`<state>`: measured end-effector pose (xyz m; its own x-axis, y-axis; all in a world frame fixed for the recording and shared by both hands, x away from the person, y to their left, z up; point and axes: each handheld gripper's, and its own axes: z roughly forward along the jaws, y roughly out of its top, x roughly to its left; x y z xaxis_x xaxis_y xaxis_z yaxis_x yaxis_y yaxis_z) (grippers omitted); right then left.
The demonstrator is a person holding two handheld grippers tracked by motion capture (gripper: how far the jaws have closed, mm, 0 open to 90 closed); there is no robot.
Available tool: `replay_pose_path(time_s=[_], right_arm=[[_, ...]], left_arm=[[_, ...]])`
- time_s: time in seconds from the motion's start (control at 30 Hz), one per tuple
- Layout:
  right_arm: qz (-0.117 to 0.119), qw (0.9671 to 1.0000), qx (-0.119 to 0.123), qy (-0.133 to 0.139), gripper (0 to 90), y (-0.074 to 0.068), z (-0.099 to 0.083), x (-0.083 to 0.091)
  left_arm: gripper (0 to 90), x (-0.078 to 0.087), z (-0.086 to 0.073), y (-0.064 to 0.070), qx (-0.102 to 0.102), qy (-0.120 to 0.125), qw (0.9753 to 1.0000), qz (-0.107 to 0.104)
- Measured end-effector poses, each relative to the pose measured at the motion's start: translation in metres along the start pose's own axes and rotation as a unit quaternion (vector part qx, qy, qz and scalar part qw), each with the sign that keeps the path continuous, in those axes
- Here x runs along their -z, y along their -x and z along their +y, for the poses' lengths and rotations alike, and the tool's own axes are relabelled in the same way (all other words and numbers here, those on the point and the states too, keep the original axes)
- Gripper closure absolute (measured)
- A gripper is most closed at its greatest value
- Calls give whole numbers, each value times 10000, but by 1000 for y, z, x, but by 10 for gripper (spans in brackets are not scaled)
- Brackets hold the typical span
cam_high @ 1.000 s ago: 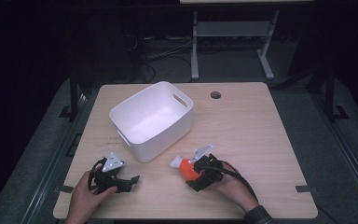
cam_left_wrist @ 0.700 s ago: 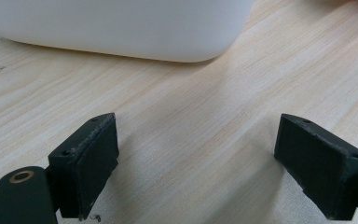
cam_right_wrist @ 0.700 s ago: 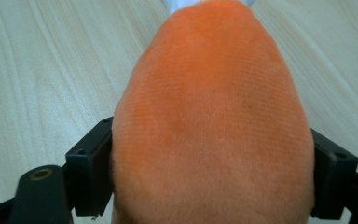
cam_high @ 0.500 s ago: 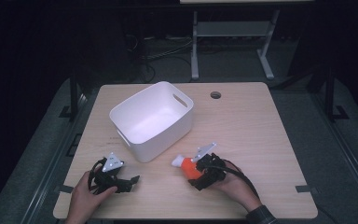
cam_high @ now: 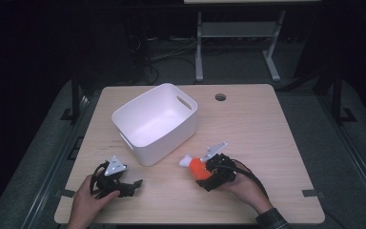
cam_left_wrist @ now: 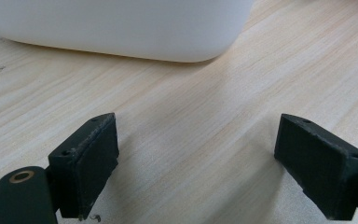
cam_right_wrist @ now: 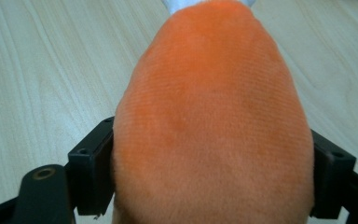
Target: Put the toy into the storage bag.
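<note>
Nearest the person, at the front edge of the desk (cam_high: 267, 124), two hands are resting with a gripper in each. The left gripper (cam_high: 132, 185) is lying low on the wood, its jaws standing wide apart with nothing between them; in the left gripper view there is only bare pale woodgrain between the black pads.

A little further in, the right gripper (cam_high: 201, 172) is clamping an orange plush toy (cam_high: 196, 165) between its jaws. In the right gripper view the toy (cam_right_wrist: 214, 116) is bulging out past both pads, soft and short-napped, rounded like an egg, with a white tip at its far end. It is sitting at or just above the desk surface, near the front corner of the bin; I cannot tell whether it is touching the wood.

Beyond that, the white plastic bin (cam_high: 155, 123) is standing upright and looks empty, smooth-walled, with rounded corners and cut-out handles.

Judging by this, the pick-up is done and the carrying is what is left: the toy is gripped but not yet in the bin, so a lift over the rim and a release inside would finish it.
</note>
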<state>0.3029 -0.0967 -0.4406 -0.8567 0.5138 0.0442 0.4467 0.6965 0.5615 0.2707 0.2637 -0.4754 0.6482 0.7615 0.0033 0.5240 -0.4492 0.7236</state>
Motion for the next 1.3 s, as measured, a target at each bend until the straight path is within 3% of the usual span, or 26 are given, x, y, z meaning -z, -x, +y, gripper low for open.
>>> replay_pose_path(time_s=[0.43, 1.3], right_arm=[[144, 9995, -175, 226, 204, 9, 1, 19], [106, 9993, -10, 353, 204, 20, 20, 49]], left_arm=[[127, 0, 0, 0, -2, 8, 10000, -2], [127, 0, 0, 0, -12, -3, 10000, 1]])
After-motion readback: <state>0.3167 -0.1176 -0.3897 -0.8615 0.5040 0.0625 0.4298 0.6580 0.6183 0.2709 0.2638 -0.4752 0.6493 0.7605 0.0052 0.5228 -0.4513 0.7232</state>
